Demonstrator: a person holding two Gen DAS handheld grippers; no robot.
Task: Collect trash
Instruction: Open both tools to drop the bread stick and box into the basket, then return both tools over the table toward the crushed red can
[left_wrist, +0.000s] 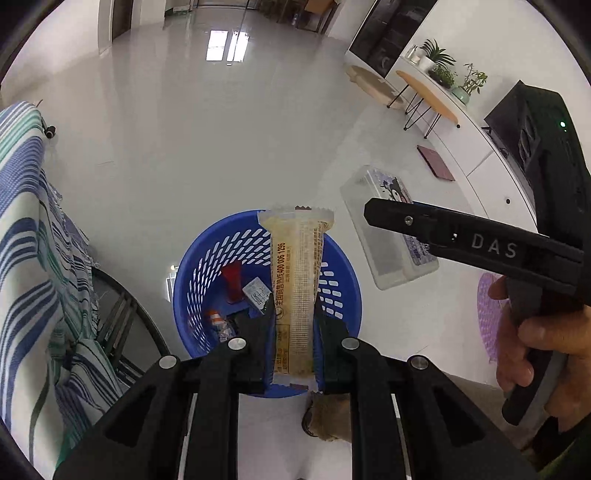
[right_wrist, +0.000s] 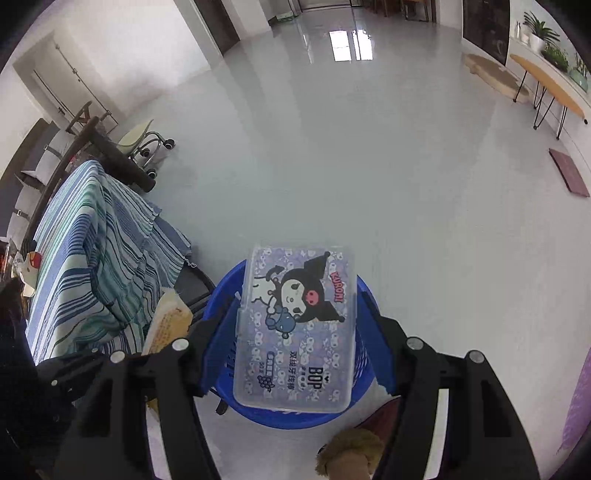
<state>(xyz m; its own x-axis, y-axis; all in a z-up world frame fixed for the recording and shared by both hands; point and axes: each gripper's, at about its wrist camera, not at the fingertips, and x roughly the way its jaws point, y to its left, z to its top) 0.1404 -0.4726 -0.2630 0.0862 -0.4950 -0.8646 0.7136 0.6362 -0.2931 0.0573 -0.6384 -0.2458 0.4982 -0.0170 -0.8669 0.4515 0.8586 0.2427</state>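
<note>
Two hand-held grippers over a blue basket (left_wrist: 207, 258) on the pale floor (left_wrist: 184, 147). Left hand-held gripper (left_wrist: 295, 325) squeezed nearly shut on a long snack wrapper (left_wrist: 299, 280), pinched on both long sides. Wrapper pointing straight out ahead, far end hanging right over the open top of the basket. Already some trash down inside: a red piece (left_wrist: 232, 284) and a small grey packet (left_wrist: 256, 293). Right hand-held gripper (right_wrist: 295, 332) about half open, clamped on the two long sides of a clear plastic box (right_wrist: 295, 332) with a cartoon picture on the lid. Box also lying lengthways, out along the fingers, and sitting above the basket (right_wrist: 369, 317) too. From the left view, box a bit off past the right rim; from the right view, over the middle. Left one looks better lined up, so probably first to let go. Likely next: open up and let each piece fall in. Risk: wide box catching on the rim. Striped cloth (left_wrist: 29, 221) just beside the basket's left side.
</note>
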